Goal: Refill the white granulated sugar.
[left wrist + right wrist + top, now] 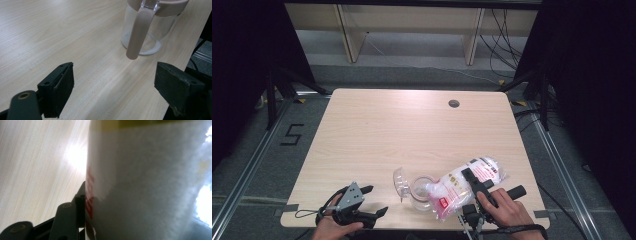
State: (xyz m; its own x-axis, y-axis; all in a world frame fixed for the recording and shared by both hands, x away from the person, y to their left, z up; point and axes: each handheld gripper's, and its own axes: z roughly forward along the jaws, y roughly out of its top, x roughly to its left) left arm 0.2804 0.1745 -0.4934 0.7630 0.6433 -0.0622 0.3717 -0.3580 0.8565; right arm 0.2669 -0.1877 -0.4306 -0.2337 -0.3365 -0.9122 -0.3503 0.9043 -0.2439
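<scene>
A clear plastic jar (421, 196) stands near the table's front edge, its clear lid (401, 183) swung open to the left. In the left gripper view the jar (150, 32) has a beige rim, a beige strap down its side and a little white powder at its bottom. A white bag with red print (452, 187) is tilted with its lower end at the jar's mouth. My right gripper (472, 180) is shut on this bag (150, 190), with one pad (81, 205) pressed on its side. My left gripper (376, 200) rests at the front left, open (115, 85) and empty, facing the jar.
The light wooden table (402, 130) has a round cable hole (454, 103) at the back right. Black stands and cables lie on the floor around the table. A pale shelf frame (412, 30) stands behind it.
</scene>
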